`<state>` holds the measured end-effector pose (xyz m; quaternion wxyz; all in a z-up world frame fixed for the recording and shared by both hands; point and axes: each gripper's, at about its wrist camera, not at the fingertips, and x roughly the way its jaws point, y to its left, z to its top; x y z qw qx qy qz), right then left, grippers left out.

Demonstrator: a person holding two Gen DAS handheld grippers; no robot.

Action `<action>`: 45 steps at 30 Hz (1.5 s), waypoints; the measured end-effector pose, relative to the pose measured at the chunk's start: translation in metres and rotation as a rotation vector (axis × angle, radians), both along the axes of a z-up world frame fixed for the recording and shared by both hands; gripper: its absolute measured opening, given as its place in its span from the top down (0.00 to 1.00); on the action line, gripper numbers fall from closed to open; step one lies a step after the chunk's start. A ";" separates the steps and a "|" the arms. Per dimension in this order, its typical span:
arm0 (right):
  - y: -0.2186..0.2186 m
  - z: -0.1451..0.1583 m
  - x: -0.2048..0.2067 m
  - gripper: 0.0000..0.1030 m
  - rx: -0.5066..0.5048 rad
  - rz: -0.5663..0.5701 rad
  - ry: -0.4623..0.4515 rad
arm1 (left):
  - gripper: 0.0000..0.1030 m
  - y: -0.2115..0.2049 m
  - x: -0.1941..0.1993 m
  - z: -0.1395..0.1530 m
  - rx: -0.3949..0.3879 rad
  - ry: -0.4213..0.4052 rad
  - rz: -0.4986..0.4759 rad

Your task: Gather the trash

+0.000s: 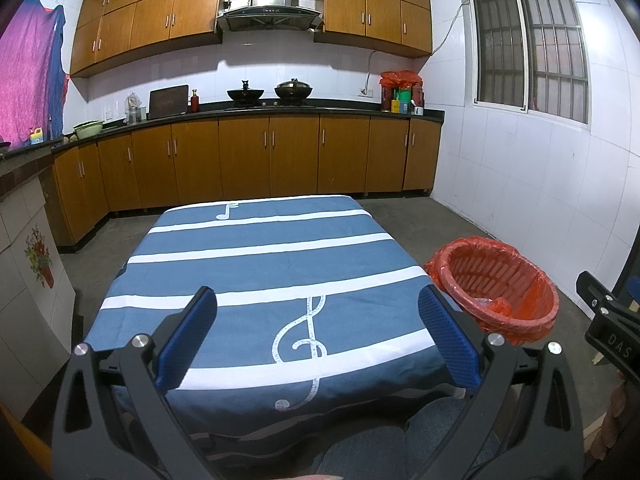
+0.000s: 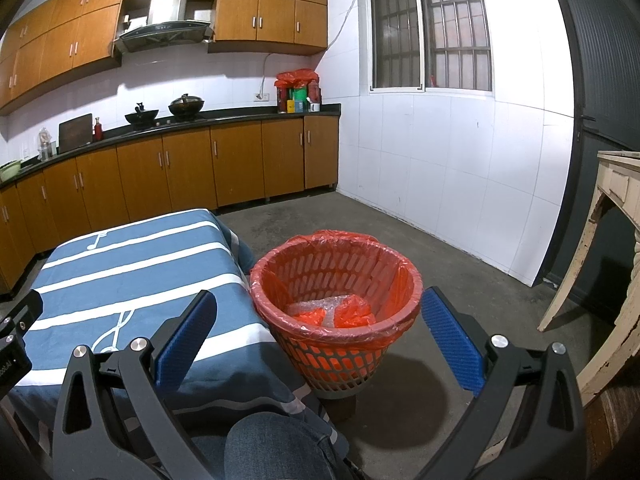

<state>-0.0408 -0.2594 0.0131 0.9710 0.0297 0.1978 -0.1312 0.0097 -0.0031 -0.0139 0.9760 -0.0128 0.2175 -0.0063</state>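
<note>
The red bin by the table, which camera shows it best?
The right wrist view: the bin sits near the middle, whole, with crumpled plastic visible inside on the red liner. The left wrist view shows it off to the right, partly hidden behind a finger.

A matt striped cloth (image 1: 260, 264) is spread over the table. The basket (image 2: 340, 356) is of slotted plastic, lined with glossy, crinkled film (image 2: 400, 280). The floor (image 2: 440, 248) is rough concrete.
</note>
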 end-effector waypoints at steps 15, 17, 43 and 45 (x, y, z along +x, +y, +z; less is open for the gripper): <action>0.000 0.001 0.001 0.02 0.000 0.000 0.001 | 0.04 0.000 0.001 0.000 0.000 0.002 -0.001; -0.001 0.001 0.001 0.02 0.001 0.001 0.002 | 0.04 0.000 0.000 0.000 0.001 0.003 -0.001; -0.001 0.000 0.001 0.02 0.003 -0.002 0.008 | 0.04 0.003 0.001 -0.003 0.001 0.007 -0.002; -0.001 0.000 0.001 0.02 0.003 -0.002 0.008 | 0.04 0.003 0.001 -0.003 0.001 0.007 -0.003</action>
